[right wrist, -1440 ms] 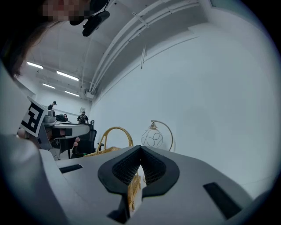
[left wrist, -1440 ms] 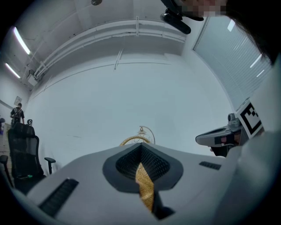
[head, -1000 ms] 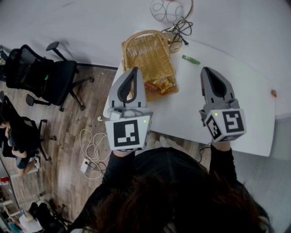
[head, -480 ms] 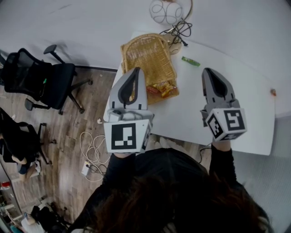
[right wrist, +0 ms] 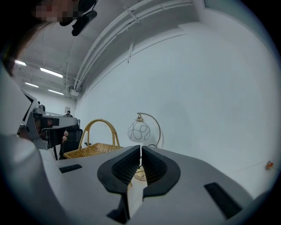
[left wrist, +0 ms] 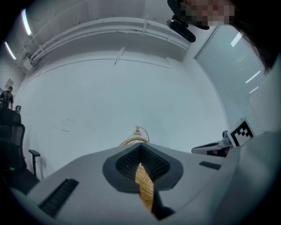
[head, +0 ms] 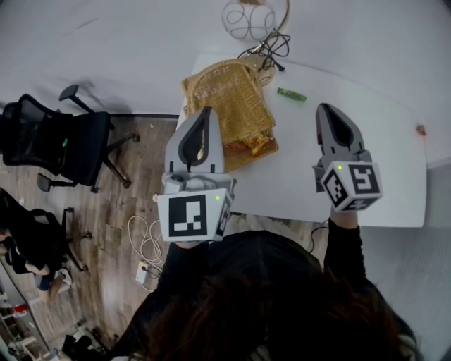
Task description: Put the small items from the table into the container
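A wicker basket (head: 229,99) stands at the white table's (head: 366,169) left end, with orange snack packets (head: 252,146) in its near end. A small green item (head: 291,94) lies on the table beyond my right gripper (head: 325,108). That gripper hovers over the table's middle, shut and empty. My left gripper (head: 205,111) hangs by the basket's near left side, its tips together with nothing held. Wicker (left wrist: 145,186) shows below the left gripper's (left wrist: 140,146) pads. The right gripper's (right wrist: 140,147) view shows the basket (right wrist: 94,149) to its left.
A globe lamp (head: 246,20) and tangled cables (head: 271,46) sit at the table's far end. A small orange thing (head: 421,130) lies near the right edge. Black office chairs (head: 63,141) and a cable (head: 144,240) occupy the wooden floor on the left.
Both grippers stay shut and empty. The right gripper has crept a little farther over the table. The left has tilted slightly, and the view has drifted so the basket sits higher in the picture.
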`<move>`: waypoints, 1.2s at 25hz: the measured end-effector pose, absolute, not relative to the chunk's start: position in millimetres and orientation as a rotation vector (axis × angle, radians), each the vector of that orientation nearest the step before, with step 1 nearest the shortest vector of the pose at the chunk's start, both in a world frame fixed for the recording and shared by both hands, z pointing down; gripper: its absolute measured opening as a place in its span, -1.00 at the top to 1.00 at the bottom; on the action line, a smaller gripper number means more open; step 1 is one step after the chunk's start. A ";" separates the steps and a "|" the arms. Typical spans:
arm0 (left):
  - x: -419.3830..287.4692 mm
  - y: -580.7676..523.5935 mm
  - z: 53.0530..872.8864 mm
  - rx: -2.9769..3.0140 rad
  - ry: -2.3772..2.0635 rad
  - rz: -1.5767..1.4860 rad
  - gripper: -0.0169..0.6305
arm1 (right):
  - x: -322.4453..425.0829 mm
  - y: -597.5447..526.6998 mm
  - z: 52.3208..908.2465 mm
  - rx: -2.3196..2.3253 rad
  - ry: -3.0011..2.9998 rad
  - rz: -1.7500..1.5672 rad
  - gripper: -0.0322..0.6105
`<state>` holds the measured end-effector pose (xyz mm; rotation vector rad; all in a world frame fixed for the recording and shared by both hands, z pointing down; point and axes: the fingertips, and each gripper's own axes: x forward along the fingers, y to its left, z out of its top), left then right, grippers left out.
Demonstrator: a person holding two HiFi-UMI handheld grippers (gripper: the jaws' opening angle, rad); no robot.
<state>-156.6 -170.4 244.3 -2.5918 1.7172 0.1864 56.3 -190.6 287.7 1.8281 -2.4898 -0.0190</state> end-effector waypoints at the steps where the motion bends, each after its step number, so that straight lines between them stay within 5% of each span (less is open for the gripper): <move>1: -155.8 -171.0 244.4 -2.603 1.702 0.188 0.94 | 56.9 -191.4 290.2 1.828 -2.477 -0.021 0.81; 16: -137.3 -181.1 257.3 -2.674 1.616 0.109 0.94 | 83.5 -243.2 340.7 1.667 -2.370 0.034 0.80; 21: -138.4 -188.8 255.6 -2.634 1.673 0.103 0.94 | 84.1 -269.3 367.2 1.494 -2.391 0.086 0.50; 30: -135.8 -198.8 259.9 -2.578 1.764 0.056 0.94 | 101.0 -322.2 445.1 1.260 -2.252 0.121 0.42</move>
